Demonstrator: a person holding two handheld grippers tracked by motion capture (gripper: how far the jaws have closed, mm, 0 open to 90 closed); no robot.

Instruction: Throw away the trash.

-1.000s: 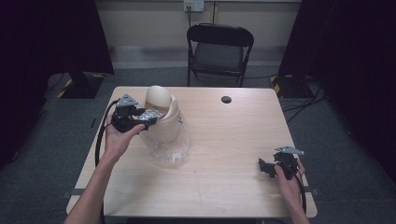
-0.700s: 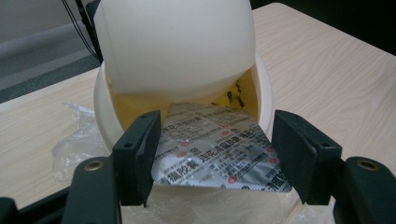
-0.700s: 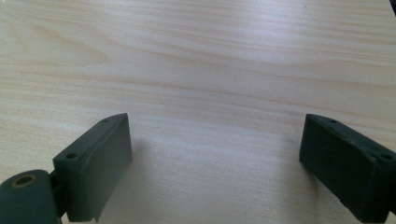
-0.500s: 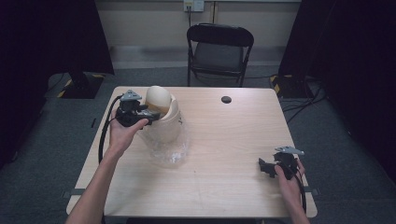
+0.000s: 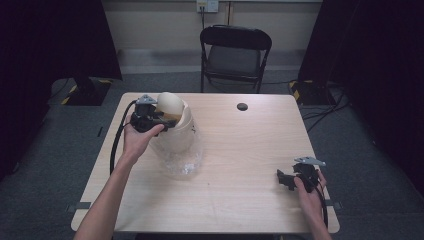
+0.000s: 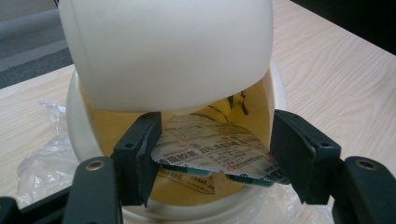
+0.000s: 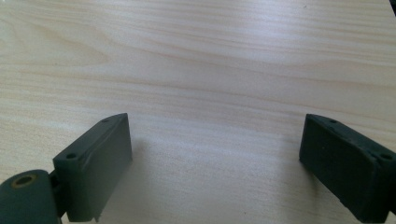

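Observation:
A white round bin (image 5: pixel 176 136) stands on the table's left side, its swing lid (image 6: pixel 168 51) tipped inward over a yellow-lined opening. My left gripper (image 6: pixel 215 135) is at that opening, shut on a silver blister pack (image 6: pixel 215 151) of pills held across its width, partly under the lid. From above, the left gripper (image 5: pixel 169 120) presses against the bin's upper left side. My right gripper (image 5: pixel 281 179) rests low near the table's front right corner. Its jaws stand wide open with bare wood between them, as the right gripper view (image 7: pixel 215 140) shows.
Crumpled clear plastic (image 5: pixel 186 161) lies under and in front of the bin. A small black round object (image 5: pixel 242 106) sits near the far edge of the wooden table (image 5: pixel 240 150). A black folding chair (image 5: pixel 235 50) stands beyond the table.
My left gripper has moved right and slightly farther away, up to the bin's opening. The right gripper has stayed where it was.

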